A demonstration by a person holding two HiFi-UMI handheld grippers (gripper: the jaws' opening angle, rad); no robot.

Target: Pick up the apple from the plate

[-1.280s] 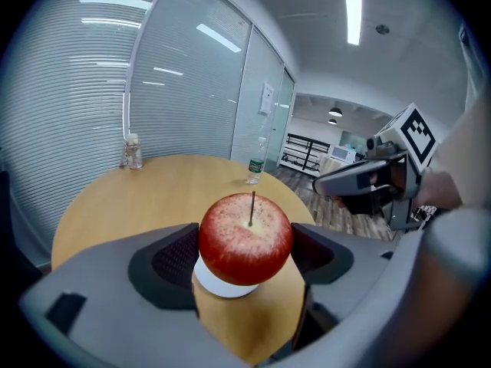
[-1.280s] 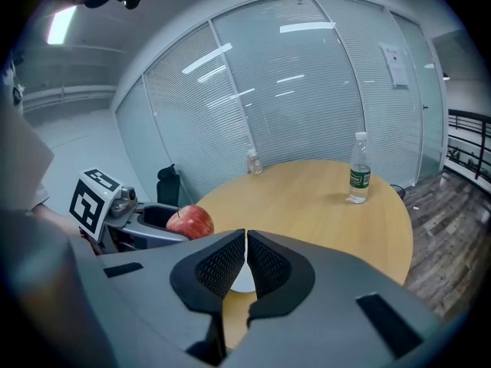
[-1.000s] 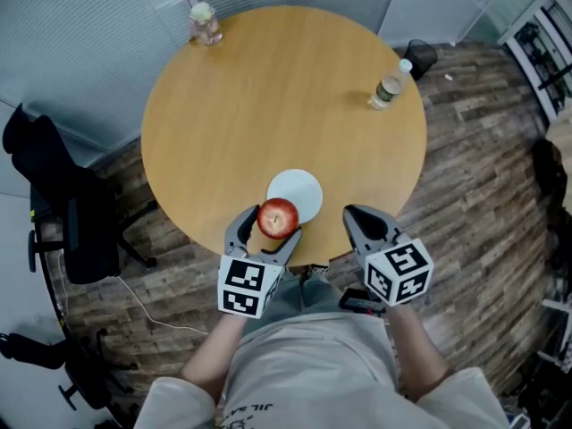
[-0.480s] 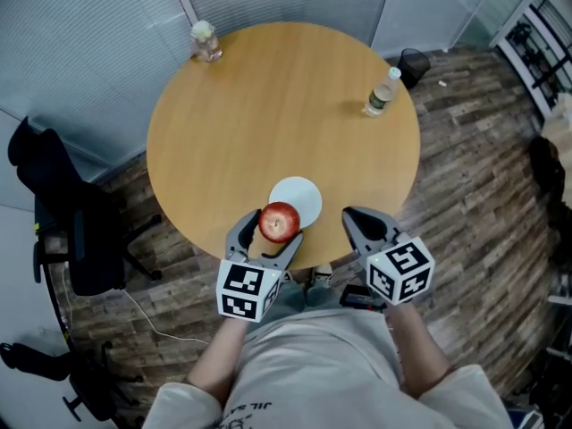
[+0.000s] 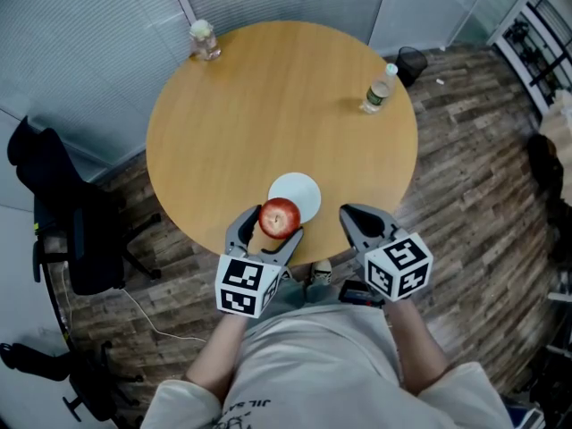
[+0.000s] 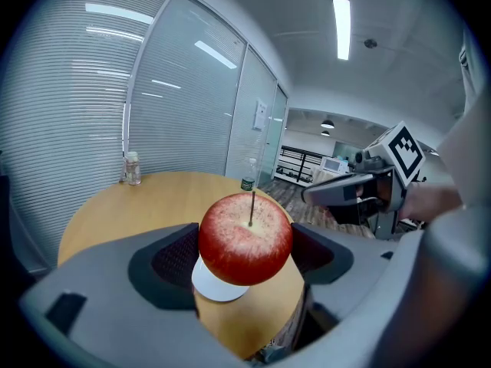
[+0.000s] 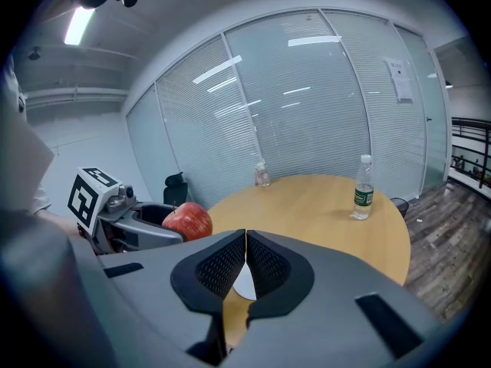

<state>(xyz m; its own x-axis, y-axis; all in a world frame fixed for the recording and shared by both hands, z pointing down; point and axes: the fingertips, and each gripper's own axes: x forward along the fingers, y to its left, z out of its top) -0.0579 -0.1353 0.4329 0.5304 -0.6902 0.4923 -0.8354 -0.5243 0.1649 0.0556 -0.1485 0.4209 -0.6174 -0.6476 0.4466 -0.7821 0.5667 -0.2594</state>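
1. The left gripper was clamped on the red, speckled round apple. Its dark padded jaws pressed the fruit's two sides near its widest part, probably so the smooth skin could not slip.
2. The apple hung stem up, clear of the small white round plate. In the left gripper view the plate showed below and beyond the fruit. From the head view the apple sat over the plate's 8 o'clock rim, so the pick-up looked essentially done.
3. The plate lay at the 6 o'clock edge of the round wooden table, nearest the person and within easy reach.
4. The right gripper hovered at 3 o'clock of the apple, by the table's 5 o'clock edge. Its jaws were together on nothing; it seemed idle, held aside out of the way.
5. A clear plastic bottle with a green label stood at the table's 2 o'clock and a small clear jar at 11 o'clock, both well apart from the work.
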